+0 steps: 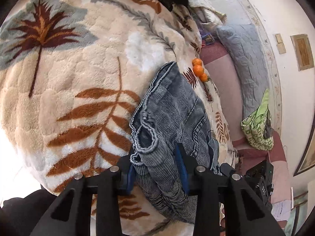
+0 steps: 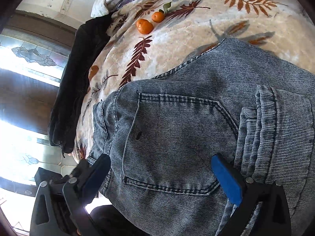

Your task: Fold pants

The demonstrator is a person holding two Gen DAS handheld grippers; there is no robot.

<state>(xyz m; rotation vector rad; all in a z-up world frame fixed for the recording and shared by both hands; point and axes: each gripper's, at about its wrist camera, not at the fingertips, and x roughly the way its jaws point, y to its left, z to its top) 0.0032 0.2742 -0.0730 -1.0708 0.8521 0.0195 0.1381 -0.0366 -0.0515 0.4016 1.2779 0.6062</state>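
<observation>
A: Left wrist view: the left gripper (image 1: 157, 169) had its two blue pads set narrow with a bunched fold of the pants (image 1: 173, 114) between them. Looked like a pinch on the hem end, where the leg openings curled up just past the pads. Probably held there so the legs could be carried over in one piece.

B: Where did the denim sit?

A: On the leaf-print blanket (image 1: 78, 68), near side, right of centre, running away from the camera. Three tangerines (image 1: 198, 69) lay just beyond its far end, apart from it. Further right, a grey pillow (image 1: 246, 59) and a green cloth (image 1: 258, 129), well clear.

B: Right side?

A: Right wrist view: a black garment (image 2: 78, 82) hung off the blanket edge at far left. The right gripper (image 2: 163, 177) was spread wide, pads (image 2: 226, 181) straddling the back pocket (image 2: 173, 141), nothing clamped. I'd guess it hovered over the seat to pin or grab the waist end. Folded leg layers stacked at right.

B: Progress?

A: Judged partway; already doubled, not yet compact.
</observation>
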